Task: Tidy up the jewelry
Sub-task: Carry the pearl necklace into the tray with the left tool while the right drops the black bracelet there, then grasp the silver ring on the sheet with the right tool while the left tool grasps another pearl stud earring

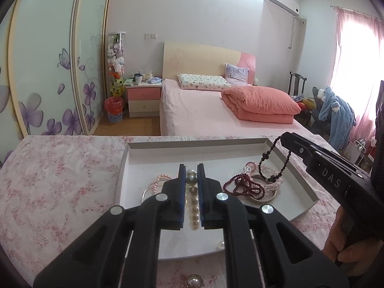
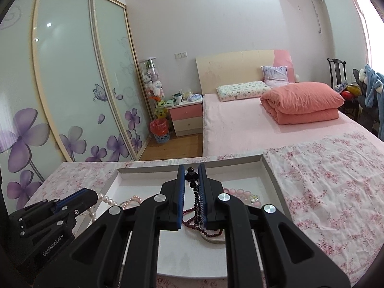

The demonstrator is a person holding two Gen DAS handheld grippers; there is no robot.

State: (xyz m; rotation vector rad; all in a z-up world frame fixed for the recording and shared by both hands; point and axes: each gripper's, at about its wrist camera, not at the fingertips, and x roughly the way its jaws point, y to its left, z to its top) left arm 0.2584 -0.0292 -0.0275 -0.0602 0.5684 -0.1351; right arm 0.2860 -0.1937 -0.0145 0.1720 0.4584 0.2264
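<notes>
A shallow white tray (image 1: 134, 165) lies on a floral cloth. My left gripper (image 1: 192, 168) is shut on a pearl necklace (image 1: 193, 206) that hangs between its pads above the tray. My right gripper (image 2: 192, 168) is shut on a black bead bracelet (image 2: 192, 178), lifted over the tray's right side; it also shows in the left wrist view (image 1: 276, 165). A dark red bead strand (image 1: 242, 186), pink beads (image 1: 266, 168) and a round dish (image 1: 261, 198) lie in the tray. A pink pearl bracelet (image 1: 159, 180) lies at the left.
The floral cloth (image 1: 60, 187) covers the table around the tray. A loose pearl (image 1: 194, 281) lies on the cloth in front of the tray. Beyond the table are a pink bed (image 1: 216, 115), a nightstand (image 1: 144, 98) and a wardrobe (image 1: 48, 72).
</notes>
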